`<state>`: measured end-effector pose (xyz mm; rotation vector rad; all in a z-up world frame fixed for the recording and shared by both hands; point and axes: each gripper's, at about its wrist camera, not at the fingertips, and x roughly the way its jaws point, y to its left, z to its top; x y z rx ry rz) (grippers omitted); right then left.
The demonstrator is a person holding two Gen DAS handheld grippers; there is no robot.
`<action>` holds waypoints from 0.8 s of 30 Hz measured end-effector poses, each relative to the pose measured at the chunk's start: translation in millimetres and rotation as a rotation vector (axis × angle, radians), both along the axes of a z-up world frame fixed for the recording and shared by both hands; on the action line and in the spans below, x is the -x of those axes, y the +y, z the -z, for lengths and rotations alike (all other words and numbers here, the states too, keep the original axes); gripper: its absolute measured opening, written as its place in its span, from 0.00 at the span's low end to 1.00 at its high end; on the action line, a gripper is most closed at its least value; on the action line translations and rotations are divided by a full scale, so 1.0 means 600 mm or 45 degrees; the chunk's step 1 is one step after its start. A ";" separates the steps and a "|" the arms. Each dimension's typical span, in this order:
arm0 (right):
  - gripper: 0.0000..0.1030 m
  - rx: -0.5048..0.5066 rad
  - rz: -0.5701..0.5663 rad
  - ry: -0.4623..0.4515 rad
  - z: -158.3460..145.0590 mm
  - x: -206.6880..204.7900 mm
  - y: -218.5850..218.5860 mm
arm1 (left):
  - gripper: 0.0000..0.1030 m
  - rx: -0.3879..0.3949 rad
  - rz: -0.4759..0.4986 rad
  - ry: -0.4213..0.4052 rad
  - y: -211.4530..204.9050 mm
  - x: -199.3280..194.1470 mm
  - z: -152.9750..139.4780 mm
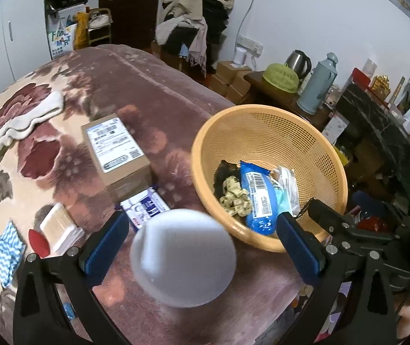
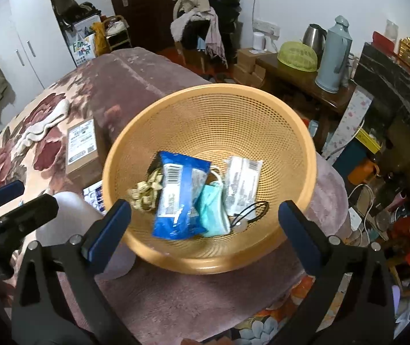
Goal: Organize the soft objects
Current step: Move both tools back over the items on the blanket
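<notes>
An orange mesh basket [image 1: 265,120] [image 2: 210,109] sits on the blanket-covered bed. It holds a blue packet [image 1: 258,198] [image 2: 179,198], a teal face mask [image 2: 212,212], a clear wrapped packet [image 2: 240,182], a beige patterned cloth [image 2: 144,194] and a black cord [image 2: 249,212]. My left gripper [image 1: 202,230] is open; a white rounded soft object [image 1: 183,257] lies blurred between its blue pads, touching neither, left of the basket. It also shows in the right wrist view [image 2: 69,218]. My right gripper [image 2: 205,218] is open and empty, just in front of the basket.
On the bed lie a cardboard box [image 1: 115,149], a white towel [image 1: 29,118], a purple-white packet [image 1: 144,207], a pack of wooden sticks [image 1: 59,227], a red item [image 1: 38,241] and a blue zigzag cloth [image 1: 8,251]. A side table with a kettle [image 2: 314,36] and a thermos [image 2: 334,54] stands at the right.
</notes>
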<state>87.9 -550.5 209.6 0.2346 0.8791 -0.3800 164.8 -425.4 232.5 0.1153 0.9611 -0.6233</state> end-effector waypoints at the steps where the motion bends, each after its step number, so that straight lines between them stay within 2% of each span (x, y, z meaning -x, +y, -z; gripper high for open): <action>1: 1.00 0.003 -0.008 -0.001 -0.002 -0.001 0.006 | 0.99 0.004 -0.008 -0.001 0.009 0.001 -0.001; 11: 1.00 0.045 -0.141 0.003 -0.011 -0.013 0.115 | 0.99 0.016 -0.111 0.000 0.134 0.018 0.000; 24: 1.00 0.079 -0.329 0.036 0.003 -0.019 0.270 | 0.99 0.032 -0.273 0.005 0.317 0.046 0.016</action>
